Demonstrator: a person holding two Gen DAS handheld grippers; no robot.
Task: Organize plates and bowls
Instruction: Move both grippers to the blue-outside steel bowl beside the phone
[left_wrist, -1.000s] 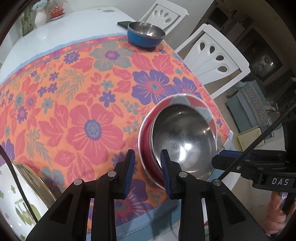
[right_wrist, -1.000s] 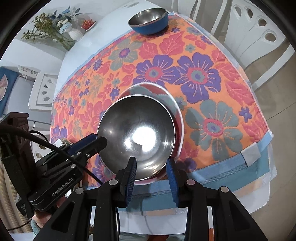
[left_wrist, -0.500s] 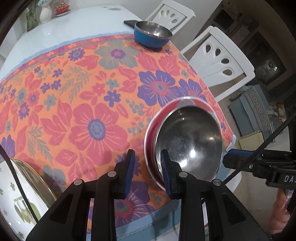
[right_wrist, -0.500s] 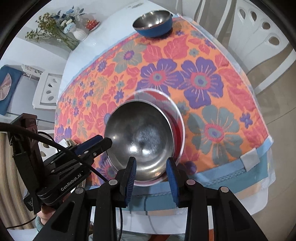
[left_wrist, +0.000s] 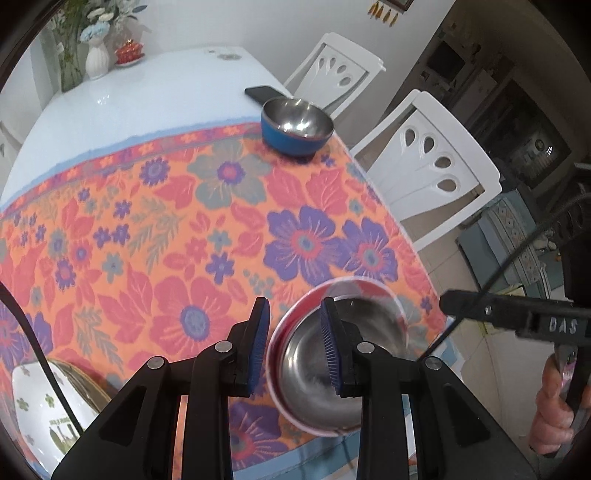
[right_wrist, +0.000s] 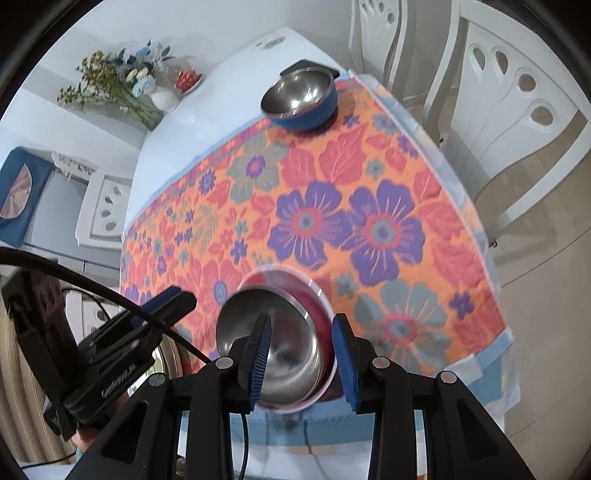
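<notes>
Your cloth (right_wrist: 388, 206) covers the table's near end; the red bowl (right_wrist: 317, 306) sits by its edge, the blue bowl (right_wrist: 301, 99) far off. Both grippers, left (left_wrist: 295, 347) and right (right_wrist: 301, 363), gape around the red bowl's rim, gripping nothing. Close off-centre and the rim may slip, tipping it floorward.

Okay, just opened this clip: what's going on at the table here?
A person holds a gripper in each hand over a floral tablecloth. Both the left gripper and the right gripper hover with open jaws around the red bowl near the table's front edge; neither has closed on it. A blue bowl sits at the far end, and a white patterned plate lies at the near left.
</notes>
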